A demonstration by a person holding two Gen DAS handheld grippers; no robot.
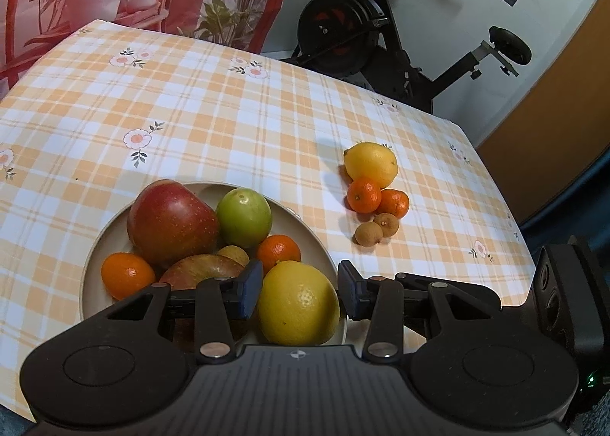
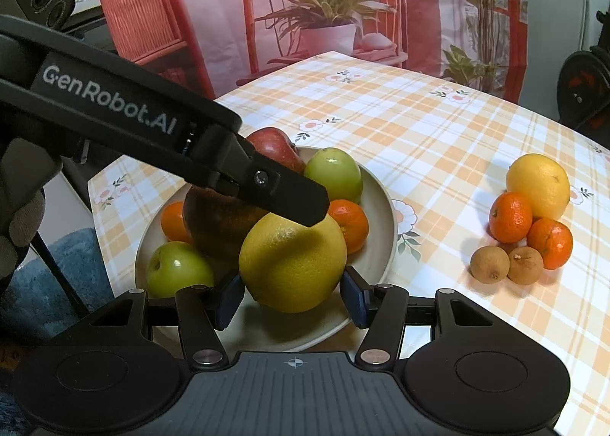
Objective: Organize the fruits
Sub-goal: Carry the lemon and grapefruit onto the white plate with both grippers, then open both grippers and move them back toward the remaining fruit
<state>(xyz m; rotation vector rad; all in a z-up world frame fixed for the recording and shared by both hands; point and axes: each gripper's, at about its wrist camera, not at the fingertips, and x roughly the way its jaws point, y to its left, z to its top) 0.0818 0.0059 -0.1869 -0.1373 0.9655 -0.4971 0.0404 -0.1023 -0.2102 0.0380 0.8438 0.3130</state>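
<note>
Low in the left wrist view, the left gripper (image 1: 300, 289) grasps a yellow lemon (image 1: 298, 303) between its blue pads over the beige plate (image 1: 309, 236), while in the right wrist view the right gripper (image 2: 291, 297) straddles that same lemon, though whether its pads press on it I cannot tell. Around the lemon the plate holds a red apple (image 1: 170, 222), a green fruit (image 1: 244, 217) and mandarins. Toward the right of both frames, well apart from the plate, a second lemon (image 1: 370, 164), two mandarins and two small brown fruits (image 2: 507, 263) lie clustered on the checked tablecloth (image 1: 228, 119).
</note>
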